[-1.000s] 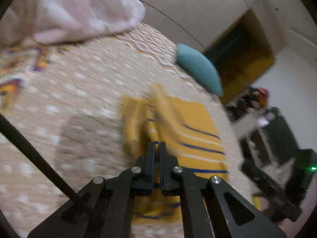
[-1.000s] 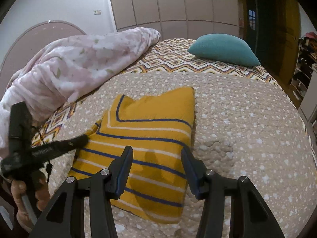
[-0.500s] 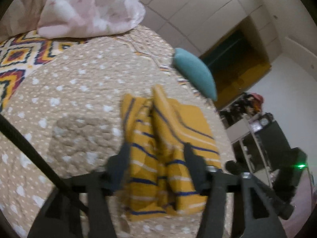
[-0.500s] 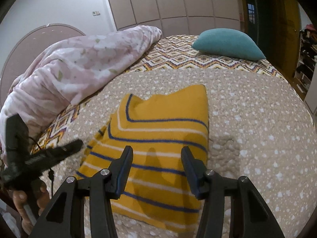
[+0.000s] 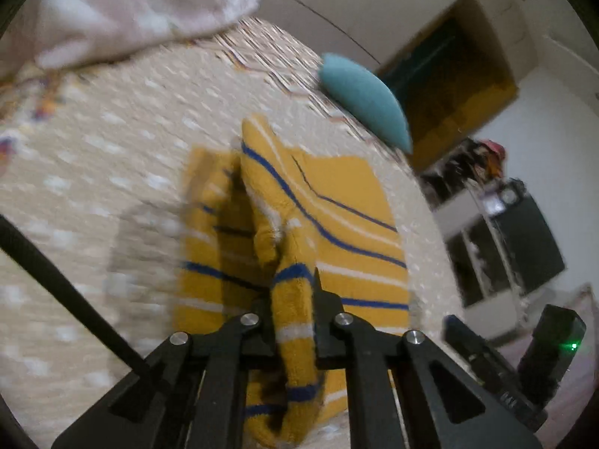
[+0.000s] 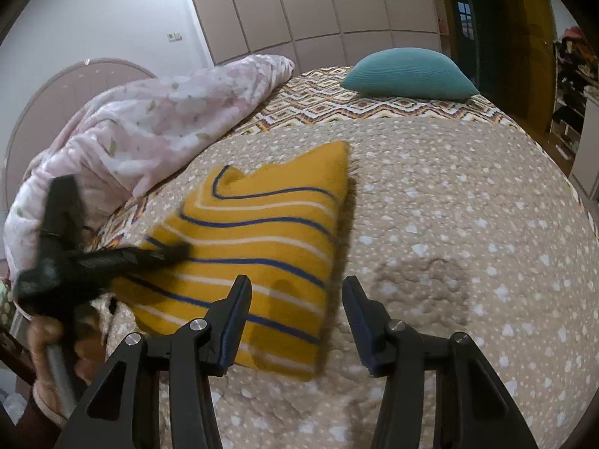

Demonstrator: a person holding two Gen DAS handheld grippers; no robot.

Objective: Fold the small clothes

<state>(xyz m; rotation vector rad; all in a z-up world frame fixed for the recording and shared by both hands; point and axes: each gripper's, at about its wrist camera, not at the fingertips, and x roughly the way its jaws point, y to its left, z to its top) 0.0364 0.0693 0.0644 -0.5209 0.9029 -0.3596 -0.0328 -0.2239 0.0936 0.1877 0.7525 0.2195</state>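
Sweater [image 5: 337, 202], yellow with blue stripes, lies on the bed [image 6: 468, 202]. The left gripper [image 5: 294, 299], open around it a moment ago, now pinches a raised fold, beginning another fold. The right gripper [image 6: 295, 318] hovers open, empty, above the near edge.

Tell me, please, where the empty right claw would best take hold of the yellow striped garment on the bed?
Probably the near right corner of the yellow striped garment, approached from the bare beige bedspread on its right. That folded edge stands thick and straight, and the open right claw already straddles it. The left claw is shut on a bunched fold at the opposite side.
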